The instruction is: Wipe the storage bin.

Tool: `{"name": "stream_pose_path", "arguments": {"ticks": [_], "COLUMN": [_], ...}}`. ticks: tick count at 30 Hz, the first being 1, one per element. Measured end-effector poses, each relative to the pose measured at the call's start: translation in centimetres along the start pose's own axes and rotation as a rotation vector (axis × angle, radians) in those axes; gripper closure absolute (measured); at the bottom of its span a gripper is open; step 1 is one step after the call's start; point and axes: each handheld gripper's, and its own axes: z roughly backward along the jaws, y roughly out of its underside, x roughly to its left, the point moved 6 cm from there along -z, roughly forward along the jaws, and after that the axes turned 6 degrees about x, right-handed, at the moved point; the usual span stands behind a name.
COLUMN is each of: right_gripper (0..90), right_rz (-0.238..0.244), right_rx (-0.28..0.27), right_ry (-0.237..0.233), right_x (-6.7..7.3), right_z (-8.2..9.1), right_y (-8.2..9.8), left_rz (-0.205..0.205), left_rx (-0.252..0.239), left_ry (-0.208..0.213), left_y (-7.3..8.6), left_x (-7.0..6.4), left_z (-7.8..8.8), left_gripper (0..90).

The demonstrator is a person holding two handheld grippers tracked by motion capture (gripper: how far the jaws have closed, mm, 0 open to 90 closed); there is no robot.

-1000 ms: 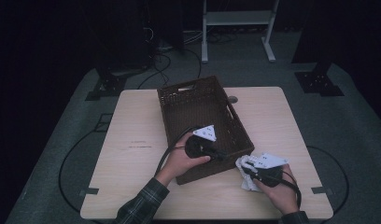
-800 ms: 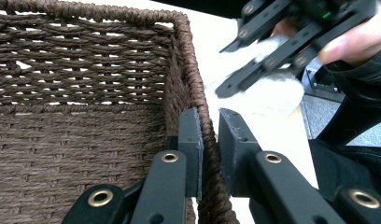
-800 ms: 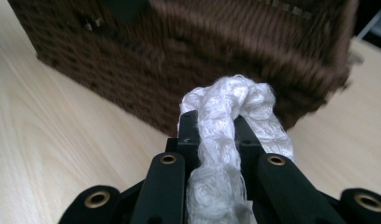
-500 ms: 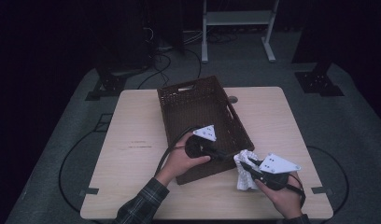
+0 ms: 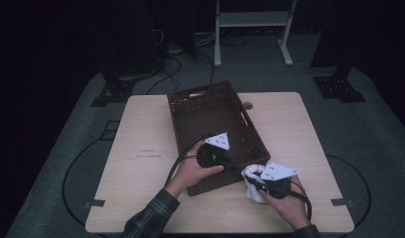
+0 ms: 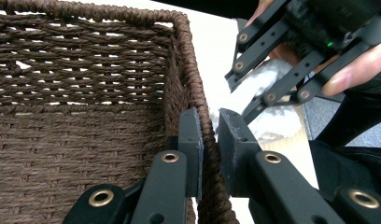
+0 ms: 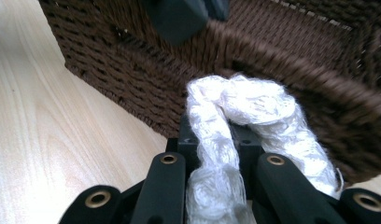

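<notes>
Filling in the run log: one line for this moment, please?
left gripper: shut on basket rim | right gripper: shut on white cloth beside basket | table

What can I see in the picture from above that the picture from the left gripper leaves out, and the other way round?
From above: the whole wooden table, the entire brown wicker basket on it, both forearms, and the left gripper at the basket's near right corner.

From the left gripper view: its two black pads clamped either side of the woven rim, one inside the basket, one outside, and the weave up close.

Both show the basket, the right gripper beside that corner, and the white cloth it holds.
</notes>
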Motion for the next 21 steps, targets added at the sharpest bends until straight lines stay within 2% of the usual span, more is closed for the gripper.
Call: {"name": "stream_pose_path", "arguments": {"ticks": [8, 11, 14, 21], "right_gripper": [77.8, 77.8, 77.8, 77.7], "right_rz": [0.020, 0.032, 0.034, 0.037], "right_rx": [0.101, 0.119, 0.104, -0.005], "right_ry": [-0.050, -0.059, -0.061, -0.051], "right_x": [0.6, 1.0, 1.2, 2.1], "right_z": [-2.6, -3.0, -2.5, 0.2], "right_y": [1.4, 1.6, 1.2, -0.7], "left_rz": [0.002, 0.000, 0.001, -0.006], "left_rx": [0.000, 0.001, 0.000, 0.003], "left_ry": [0.000, 0.000, 0.001, -0.001], "left_y": [0.0, 0.0, 0.0, 0.0], "left_x": [0.0, 0.0, 0.0, 0.0], "left_z": [0.0, 0.0, 0.0, 0.0], "left_gripper": [79.0, 79.0, 79.0, 79.0]}}
